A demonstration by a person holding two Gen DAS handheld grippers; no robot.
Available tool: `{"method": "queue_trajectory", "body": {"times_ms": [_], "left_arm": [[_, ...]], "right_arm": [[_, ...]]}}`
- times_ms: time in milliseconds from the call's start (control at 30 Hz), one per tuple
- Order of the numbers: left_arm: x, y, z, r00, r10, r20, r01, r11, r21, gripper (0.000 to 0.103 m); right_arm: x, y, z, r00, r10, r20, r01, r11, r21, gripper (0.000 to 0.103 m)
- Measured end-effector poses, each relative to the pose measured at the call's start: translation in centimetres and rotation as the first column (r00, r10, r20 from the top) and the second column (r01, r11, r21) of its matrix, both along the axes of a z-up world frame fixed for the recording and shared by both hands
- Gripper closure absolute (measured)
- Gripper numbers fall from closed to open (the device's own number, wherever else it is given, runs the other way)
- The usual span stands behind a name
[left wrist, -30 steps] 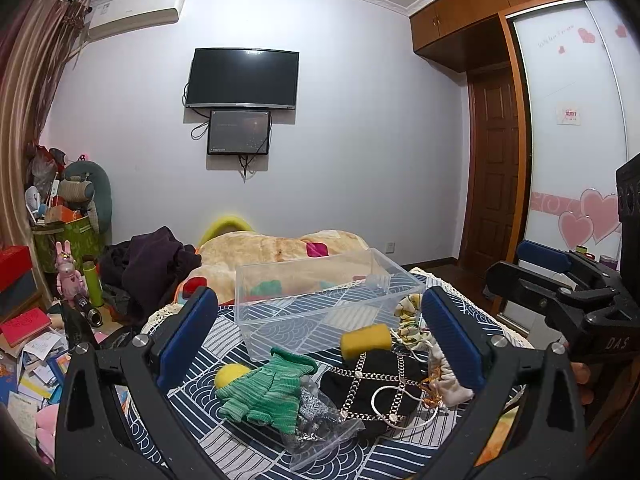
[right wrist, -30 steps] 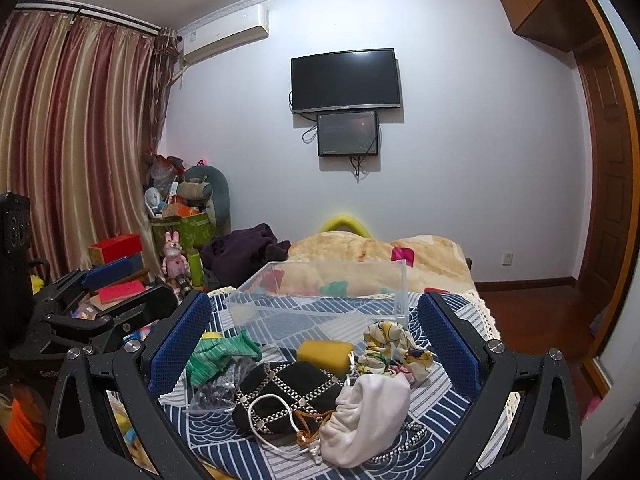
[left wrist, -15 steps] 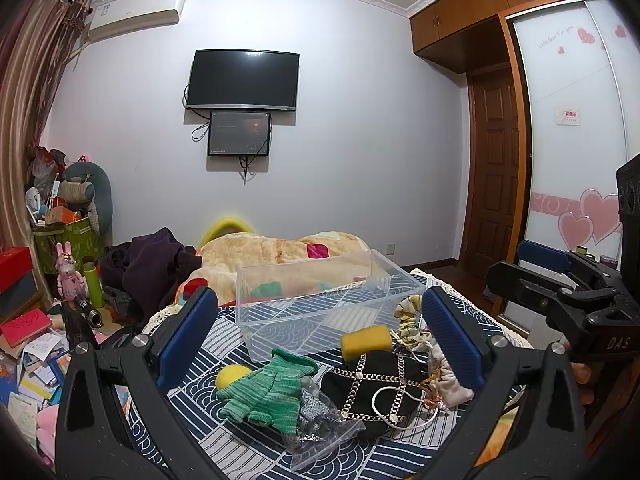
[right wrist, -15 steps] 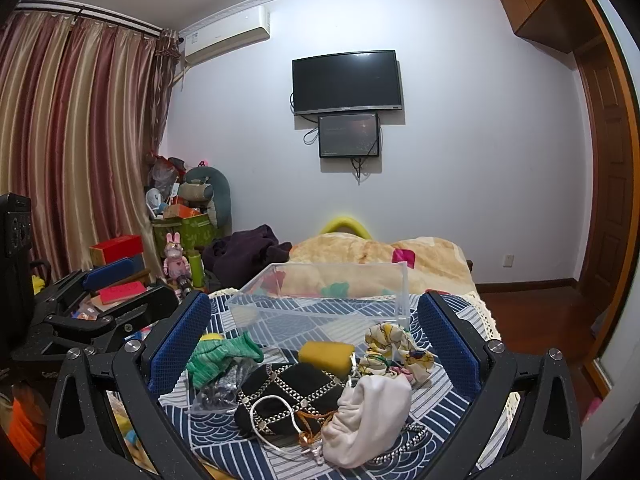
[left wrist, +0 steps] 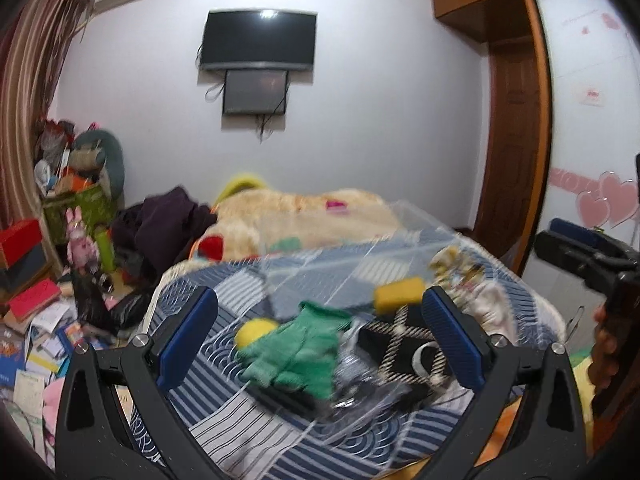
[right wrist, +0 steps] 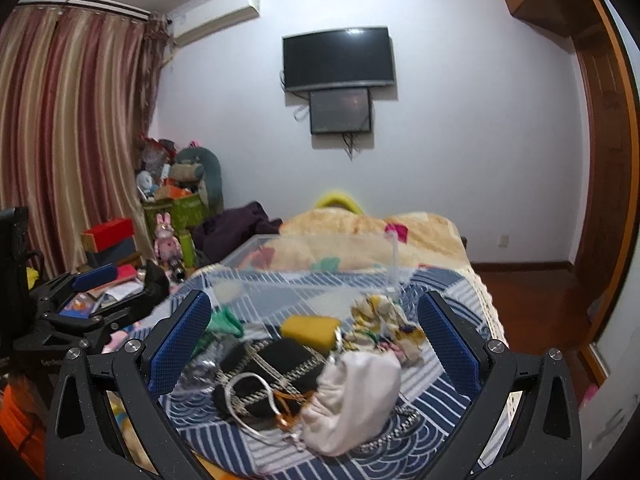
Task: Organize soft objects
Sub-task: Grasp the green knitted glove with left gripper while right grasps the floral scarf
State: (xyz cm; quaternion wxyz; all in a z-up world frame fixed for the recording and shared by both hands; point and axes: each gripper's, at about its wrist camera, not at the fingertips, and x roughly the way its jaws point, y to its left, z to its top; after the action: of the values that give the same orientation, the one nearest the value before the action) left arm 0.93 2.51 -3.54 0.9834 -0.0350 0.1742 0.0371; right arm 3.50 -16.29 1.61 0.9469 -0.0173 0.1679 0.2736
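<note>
A clear plastic bin [left wrist: 320, 268] [right wrist: 304, 280] stands on the blue patterned cloth. In front of it lie green knit gloves [left wrist: 296, 348], a yellow ball [left wrist: 254, 330], a yellow sponge [left wrist: 398, 294] [right wrist: 310, 328], a black chain bag [right wrist: 272, 372] [left wrist: 400, 352], a white pouch [right wrist: 352, 396] and a patterned scarf [right wrist: 384, 320]. My left gripper [left wrist: 320, 340] is open and empty, hovering above the gloves. My right gripper [right wrist: 312, 344] is open and empty, above the black bag and pouch.
A clear crinkled plastic bag [left wrist: 360, 380] lies beside the gloves. A beige blanket [left wrist: 300, 220] covers the bed behind the bin. Books and boxes clutter the floor at the left [left wrist: 32, 320]. A wooden door [left wrist: 512, 152] stands at the right.
Both grippers have moved forward and tipped down toward the pile; the objects look bigger and blurred. The left view has swung toward the gloves. Nothing was grasped.
</note>
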Motion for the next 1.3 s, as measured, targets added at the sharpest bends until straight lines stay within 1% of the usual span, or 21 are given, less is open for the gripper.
{"method": "queue_trajectory", "body": {"times_ms": [33,100,200,300,367,400,533,567,700,733,800,833,867,933,967,1033,1067,1100,1133,1200,1300], "left_arm": [[0.4,0.6,-0.5,1.000,0.008,-0.016,-0.008,1.000,-0.007,0.002],[1.1,1.4,-1.0,0.999,0.011,-0.048,-0.012,1.000,-0.018,0.019],[2.5,2.9,-1.8,0.995,0.013,-0.096,-0.017,0.999,-0.038,0.027],[3.4,3.9,-2.5,0.992,-0.012,-0.128,0.002,0.997,-0.082,0.032],[3.8,4.1,-2.9,0.990,-0.038,-0.138,0.024,0.994,-0.103,0.033],[4.0,4.0,-3.1,0.988,-0.050,-0.145,0.034,0.993,-0.109,0.033],[5.3,3.4,-4.0,0.980,-0.088,-0.178,0.069,0.991,-0.114,0.033],[5.6,3.2,-4.3,0.977,-0.101,-0.188,0.080,0.990,-0.116,0.034],[6.5,2.6,-5.5,0.967,-0.126,-0.223,0.102,0.988,-0.117,0.040],[6.6,2.5,-5.7,0.965,-0.127,-0.228,0.103,0.988,-0.114,0.041],[6.8,2.5,-6.2,0.961,-0.138,-0.238,0.112,0.986,-0.119,0.052],[6.8,2.5,-6.3,0.960,-0.144,-0.239,0.117,0.985,-0.125,0.054],[6.9,2.5,-6.4,0.960,-0.147,-0.237,0.119,0.985,-0.128,0.058],[6.9,2.4,-6.6,0.961,-0.151,-0.232,0.124,0.984,-0.128,0.061],[6.9,2.3,-6.5,0.961,-0.150,-0.231,0.123,0.984,-0.127,0.064],[6.8,2.3,-6.4,0.962,-0.152,-0.226,0.125,0.984,-0.130,0.071],[6.7,2.3,-6.4,0.963,-0.151,-0.223,0.123,0.983,-0.133,0.077],[6.6,2.5,-6.2,0.964,-0.152,-0.219,0.123,0.983,-0.138,0.081],[6.5,2.6,-6.1,0.964,-0.156,-0.214,0.126,0.981,-0.148,0.082],[6.3,2.9,-5.8,0.965,-0.160,-0.206,0.128,0.978,-0.162,0.090],[5.9,3.0,-5.0,0.970,-0.157,-0.185,0.127,0.978,-0.163,0.092]], "right_arm": [[0.4,-0.2,-0.3,1.000,-0.005,-0.015,0.005,1.000,-0.001,0.000],[1.2,-0.6,-0.9,0.999,-0.018,-0.045,0.017,1.000,-0.009,0.000],[2.1,-0.9,-1.5,0.997,-0.037,-0.074,0.035,0.999,-0.034,0.007],[3.0,-1.1,-1.8,0.994,-0.051,-0.096,0.045,0.997,-0.056,0.013],[3.8,-1.1,-2.1,0.992,-0.059,-0.114,0.051,0.996,-0.074,0.019],[4.3,-1.1,-2.2,0.990,-0.060,-0.124,0.051,0.996,-0.079,0.021],[6.5,-1.3,-2.9,0.983,-0.076,-0.167,0.060,0.993,-0.100,0.027],[7.1,-1.3,-3.1,0.980,-0.079,-0.182,0.060,0.993,-0.105,0.031],[9.3,-1.3,-4.1,0.966,-0.087,-0.242,0.060,0.992,-0.115,0.039],[9.7,-1.3,-4.4,0.962,-0.092,-0.259,0.063,0.991,-0.121,0.044],[10.4,-1.5,-5.2,0.949,-0.093,-0.300,0.059,0.991,-0.119,0.052],[10.7,-1.5,-5.5,0.945,-0.091,-0.315,0.056,0.992,-0.117,0.057],[10.8,-1.7,-5.9,0.939,-0.086,-0.333,0.051,0.992,-0.113,0.069],[11.2,-1.7,-6.5,0.929,-0.070,-0.365,0.035,0.994,-0.101,0.084],[11.2,-1.8,-6.7,0.925,-0.064,-0.373,0.030,0.995,-0.097,0.086],[11.0,-1.8,-6.7,0.926,-0.062,-0.371,0.029,0.995,-0.094,0.090],[10.8,-1.8,-6.6,0.928,-0.058,-0.369,0.028,0.996,-0.088,0.091],[10.6,-1.9,-6.4,0.930,-0.059,-0.363,0.032,0.996,-0.081,0.092],[10.3,-2.0,-6.2,0.933,-0.060,-0.354,0.036,0.996,-0.076,0.093],[9.8,-2.4,-5.7,0.940,-0.061,-0.335,0.042,0.997,-0.063,0.094],[9.2,-3.0,-5.0,0.950,-0.062,-0.307,0.053,0.998,-0.040,0.094]]}}
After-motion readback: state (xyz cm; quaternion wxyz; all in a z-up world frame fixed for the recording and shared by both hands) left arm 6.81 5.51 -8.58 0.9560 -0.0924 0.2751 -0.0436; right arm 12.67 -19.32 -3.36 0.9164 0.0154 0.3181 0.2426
